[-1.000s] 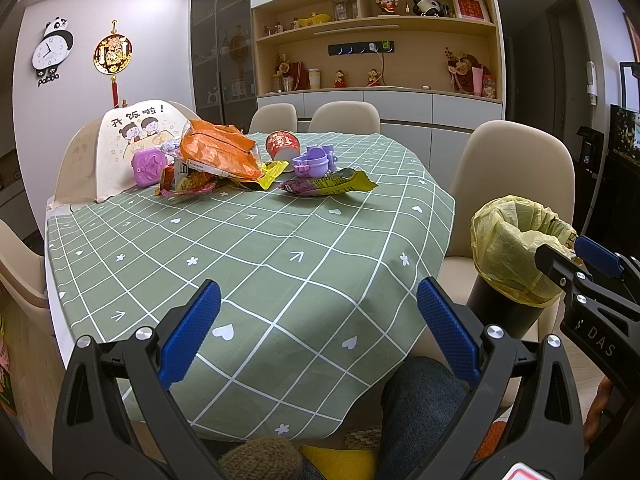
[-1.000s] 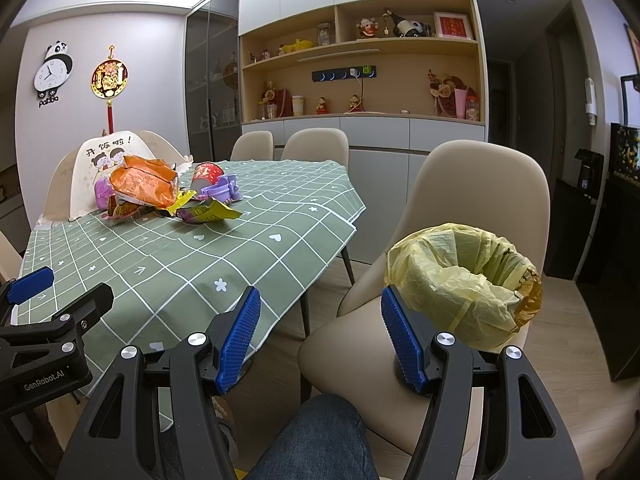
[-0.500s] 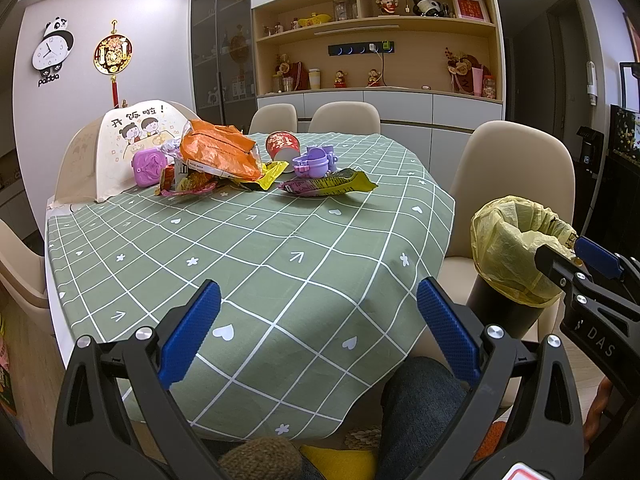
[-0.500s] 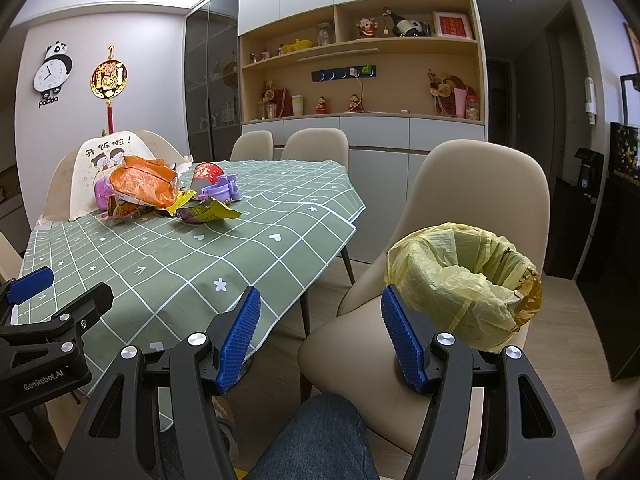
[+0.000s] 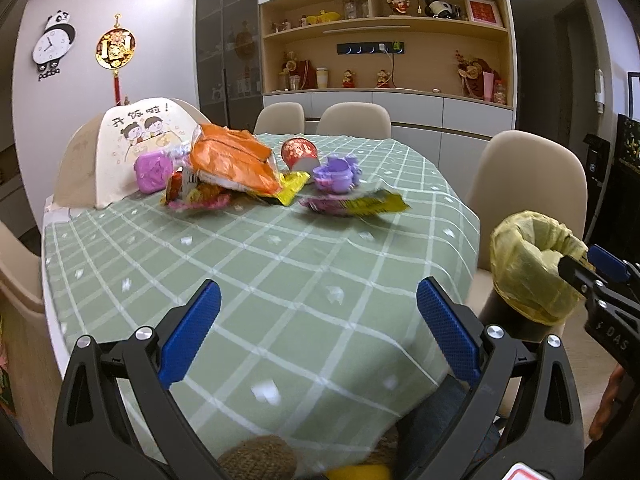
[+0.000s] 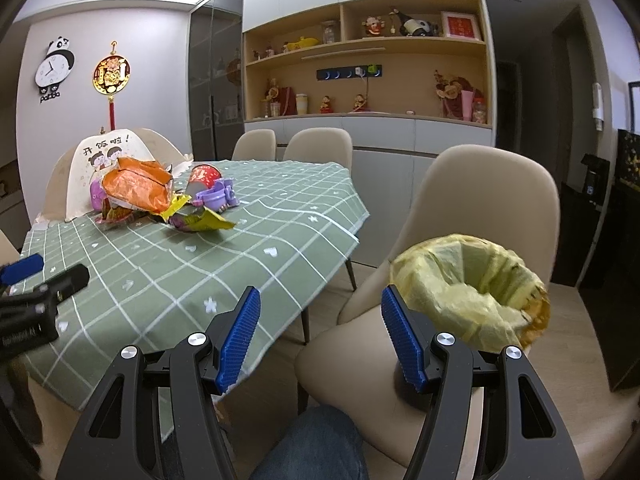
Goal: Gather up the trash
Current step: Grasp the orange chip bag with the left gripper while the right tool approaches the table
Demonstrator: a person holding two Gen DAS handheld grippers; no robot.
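Both claws stood spread with nothing between them. Ahead of the left gripper [image 5: 318, 330], well off across the green tablecloth [image 5: 280, 280], lay the trash heap [image 5: 236, 172], strung out crosswise to its reach. From the right gripper [image 6: 320, 340] it lay far forward and left, so the left seemed nearer. Only the right view looked down into the yellow-lined bin [image 6: 480, 284], just ahead to its right.

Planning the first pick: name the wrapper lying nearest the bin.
The purple-and-yellow wrapper, flat and alone at the pile's right end below the purple cup; the orange bag lies farther from the bin.
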